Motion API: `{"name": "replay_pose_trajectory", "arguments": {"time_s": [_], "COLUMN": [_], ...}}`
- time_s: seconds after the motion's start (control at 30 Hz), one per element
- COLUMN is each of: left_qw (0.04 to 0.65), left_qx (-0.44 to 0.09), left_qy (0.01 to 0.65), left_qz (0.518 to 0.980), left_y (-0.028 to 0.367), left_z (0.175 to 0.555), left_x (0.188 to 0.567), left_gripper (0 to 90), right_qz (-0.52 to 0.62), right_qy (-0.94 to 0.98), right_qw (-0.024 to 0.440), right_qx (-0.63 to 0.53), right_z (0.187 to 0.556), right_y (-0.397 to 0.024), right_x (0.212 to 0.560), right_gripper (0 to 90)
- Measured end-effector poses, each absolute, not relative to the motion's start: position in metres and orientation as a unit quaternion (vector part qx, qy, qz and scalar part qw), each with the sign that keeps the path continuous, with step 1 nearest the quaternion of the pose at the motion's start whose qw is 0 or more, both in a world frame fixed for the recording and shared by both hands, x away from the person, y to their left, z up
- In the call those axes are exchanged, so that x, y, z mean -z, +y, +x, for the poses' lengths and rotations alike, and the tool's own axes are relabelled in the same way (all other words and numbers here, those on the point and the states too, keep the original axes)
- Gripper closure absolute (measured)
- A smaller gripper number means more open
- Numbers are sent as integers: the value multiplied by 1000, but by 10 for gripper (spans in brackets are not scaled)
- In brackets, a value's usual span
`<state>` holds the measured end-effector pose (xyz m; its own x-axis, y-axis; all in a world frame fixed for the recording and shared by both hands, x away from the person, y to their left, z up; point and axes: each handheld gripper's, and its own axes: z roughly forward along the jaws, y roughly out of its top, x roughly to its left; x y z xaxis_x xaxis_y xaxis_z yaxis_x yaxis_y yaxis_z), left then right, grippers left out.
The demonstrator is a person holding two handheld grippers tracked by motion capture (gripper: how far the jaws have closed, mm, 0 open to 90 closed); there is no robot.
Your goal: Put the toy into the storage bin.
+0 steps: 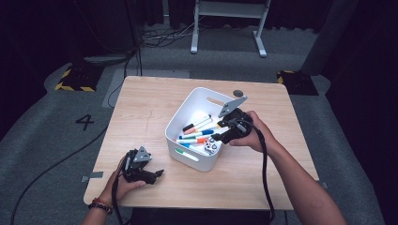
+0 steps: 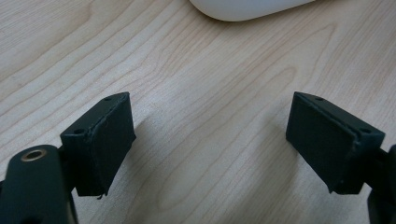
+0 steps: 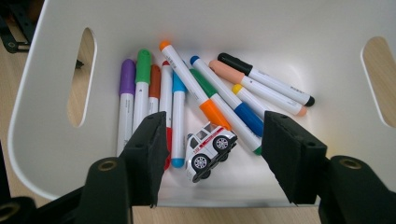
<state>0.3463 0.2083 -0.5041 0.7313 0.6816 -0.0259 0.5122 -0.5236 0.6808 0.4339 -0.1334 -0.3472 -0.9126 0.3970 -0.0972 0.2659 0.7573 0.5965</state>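
High view: floor (image 1: 56, 126) marked "4" (image 1: 85, 122); toy car (image 3: 208, 149) lettering unreadable.

L gripper (image 1: 157, 173) low, jaws wide; R gripper (image 1: 215, 138) jaws apart, empty.

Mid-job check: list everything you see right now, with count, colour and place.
bin: one, white, middle of the table, slot handles in its end walls.
markers: about ten, white barrels, caps purple, green, orange, red, blue, black, peach, yellow; lying in the bin.
toy car: one, white with red markings, tilted on its side among the markers.
table: one, light wood.
desk frame: one, white, on the floor beyond the table.
left hand-held gripper: black, open over bare wood.
right hand-held gripper: black, open above the toy car.
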Motion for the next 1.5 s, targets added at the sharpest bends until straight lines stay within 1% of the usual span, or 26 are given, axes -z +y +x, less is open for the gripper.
{"name": "replay_pose_trajectory", "arguments": {"time_s": [0.5, 0.7, 0.9, 1.3, 1.5], "left_qw": [345, 345, 345, 345, 345], "left_qx": [-123, -123, -123, -122, -122], "left_qy": [346, 345, 346, 345, 345], "left_qz": [864, 864, 864, 864, 864], "left_y": [208, 208, 208, 208, 208], "left_z": [346, 346, 346, 346, 346], "left_x": [504, 504, 504, 504, 504], "left_gripper": [155, 155, 155, 155, 154], "right_qz": [192, 192, 190, 208, 211], "right_qy": [917, 909, 907, 906, 907], "right_qw": [134, 148, 150, 159, 173], "right_qx": [-324, -339, -343, -333, -320], "right_z": [422, 415, 405, 393, 387], "right_y": [-161, -172, -183, -204, -213], "right_x": [340, 337, 336, 349, 359], "right_gripper": [391, 359, 327, 294, 289]}}
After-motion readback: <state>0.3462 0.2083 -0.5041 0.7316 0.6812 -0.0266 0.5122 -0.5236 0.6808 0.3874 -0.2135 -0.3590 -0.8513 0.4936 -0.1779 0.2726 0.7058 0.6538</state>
